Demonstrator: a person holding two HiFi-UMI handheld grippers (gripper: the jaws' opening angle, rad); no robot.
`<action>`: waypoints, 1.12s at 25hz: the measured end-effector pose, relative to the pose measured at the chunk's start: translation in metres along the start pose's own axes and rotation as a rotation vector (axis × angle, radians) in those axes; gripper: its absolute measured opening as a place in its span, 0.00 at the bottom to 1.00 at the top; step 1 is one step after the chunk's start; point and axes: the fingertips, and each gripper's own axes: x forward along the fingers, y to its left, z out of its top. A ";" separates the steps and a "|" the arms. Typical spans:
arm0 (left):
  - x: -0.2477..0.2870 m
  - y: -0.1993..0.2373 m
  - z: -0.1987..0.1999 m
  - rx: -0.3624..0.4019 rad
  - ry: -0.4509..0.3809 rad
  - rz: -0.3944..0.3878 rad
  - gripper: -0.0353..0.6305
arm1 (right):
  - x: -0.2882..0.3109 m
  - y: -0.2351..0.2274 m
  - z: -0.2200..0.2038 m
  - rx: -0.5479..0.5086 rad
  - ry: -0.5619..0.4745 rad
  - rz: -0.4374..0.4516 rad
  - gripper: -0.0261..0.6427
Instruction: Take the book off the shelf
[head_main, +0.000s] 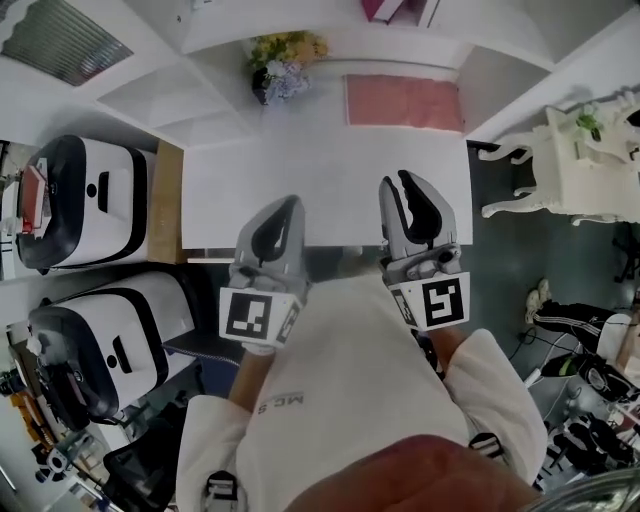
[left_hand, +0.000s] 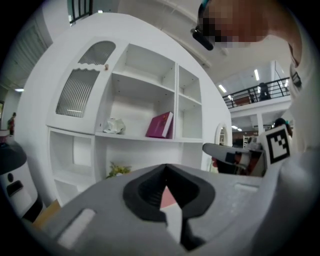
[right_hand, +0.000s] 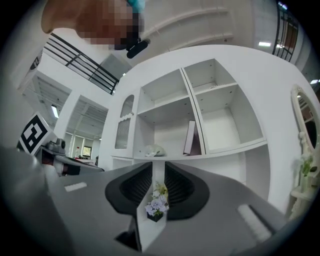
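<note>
a white curved shelf unit (left_hand: 150, 137) is faced, and the magenta book (left_hand: 161, 125) is seen leaning on its middle shelf, at twelve o'clock from the left gripper (left_hand: 166, 167) and one o'clock from the right gripper (right_hand: 157, 167). the left jaws are pressed together, empty; the right jaws are parted by a narrow slit, empty. the book is judged stiff and fairly light, best pinched across its upper free edge. no title can be read; only faint "mc s" print is made out on the white garment (head_main: 340, 380).

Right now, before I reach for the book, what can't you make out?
- Book title: too small in both gripper views; the head view's top edge cuts the book off.
- Pale lump beside it: too small and soft to identify.
- Shelf unit, lower part: left gripper view, hidden behind the left hand-held gripper.
</note>
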 end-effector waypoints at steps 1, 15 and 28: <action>0.010 0.002 0.002 0.006 -0.004 0.012 0.05 | 0.008 -0.011 0.002 0.000 -0.011 -0.003 0.14; 0.098 0.048 0.038 0.035 0.014 0.000 0.05 | 0.116 -0.077 0.022 0.013 -0.045 -0.122 0.21; 0.128 0.061 0.058 0.021 -0.038 0.004 0.05 | 0.177 -0.122 0.047 0.051 -0.088 -0.215 0.35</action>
